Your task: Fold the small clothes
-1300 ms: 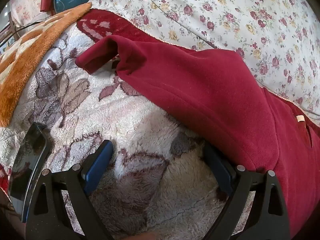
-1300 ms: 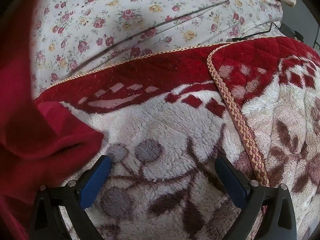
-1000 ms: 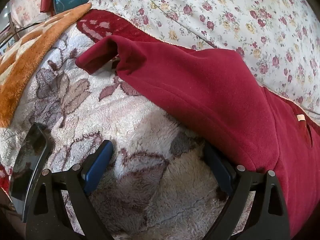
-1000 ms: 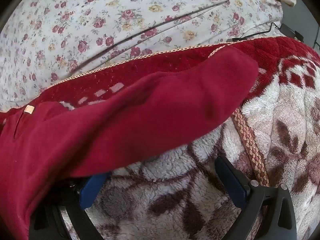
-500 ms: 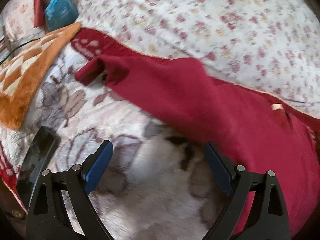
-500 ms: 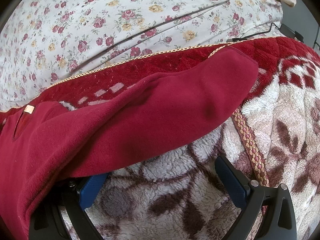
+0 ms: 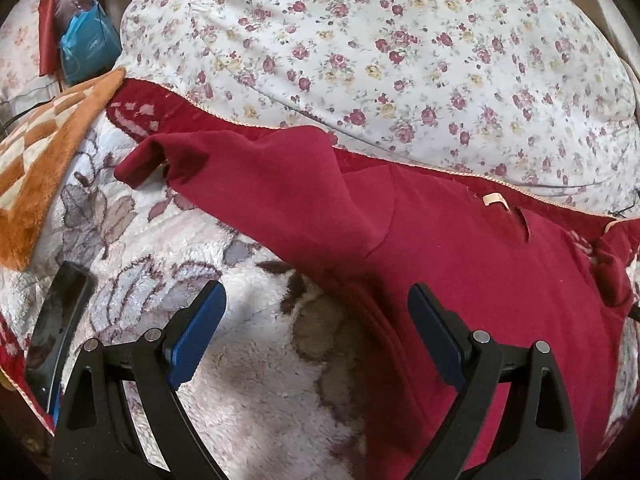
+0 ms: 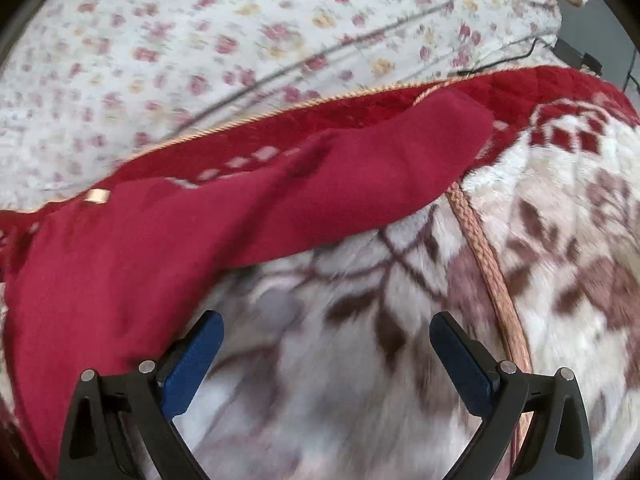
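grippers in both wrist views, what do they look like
The left gripper and the right gripper look alike: two black plastic fingers with triangular cut-outs and round silver pivot pins, each finger tipped with a flat blue pad on its inner face. No cables, markings, hands or sleeves show in either view.

We see a bed with a plush floral blanket (image 7: 248, 360), a rose-print quilt (image 7: 400, 48) behind, an orange checked throw (image 7: 44, 152) left.

Garment (image 7: 460, 264) on blanket (image 7: 256, 360), quilt (image 7: 400, 60) behind.
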The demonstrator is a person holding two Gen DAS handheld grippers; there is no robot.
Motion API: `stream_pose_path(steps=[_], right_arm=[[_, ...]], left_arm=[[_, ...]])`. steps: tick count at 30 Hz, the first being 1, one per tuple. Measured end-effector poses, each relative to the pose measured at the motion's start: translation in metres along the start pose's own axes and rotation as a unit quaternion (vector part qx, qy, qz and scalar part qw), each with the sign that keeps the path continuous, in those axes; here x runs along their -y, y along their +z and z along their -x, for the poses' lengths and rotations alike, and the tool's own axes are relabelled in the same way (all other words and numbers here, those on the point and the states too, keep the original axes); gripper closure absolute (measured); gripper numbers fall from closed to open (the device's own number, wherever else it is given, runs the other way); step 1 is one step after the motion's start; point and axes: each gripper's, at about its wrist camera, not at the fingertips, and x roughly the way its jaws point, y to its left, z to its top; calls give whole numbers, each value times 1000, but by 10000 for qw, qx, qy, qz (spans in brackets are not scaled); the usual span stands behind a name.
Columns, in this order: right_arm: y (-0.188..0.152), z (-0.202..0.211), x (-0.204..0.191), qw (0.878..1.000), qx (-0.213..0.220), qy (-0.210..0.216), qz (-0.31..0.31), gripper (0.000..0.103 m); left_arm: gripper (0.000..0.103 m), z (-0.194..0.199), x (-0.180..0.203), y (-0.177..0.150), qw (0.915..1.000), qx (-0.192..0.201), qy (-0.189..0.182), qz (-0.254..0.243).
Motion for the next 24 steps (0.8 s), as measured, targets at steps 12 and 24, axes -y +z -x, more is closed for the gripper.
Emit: stream_pose_path(steps=[12, 24], right_arm=[[-46, 106, -100, 9905, 577, 1033, 704, 0], [-25, 86, -198, 9727, 329, 2139, 832, 0]], left_arm=[[11, 19, 5, -4, 9998, 167, 66, -11], [11, 17, 5, -1, 9998, 168, 136, 37]])
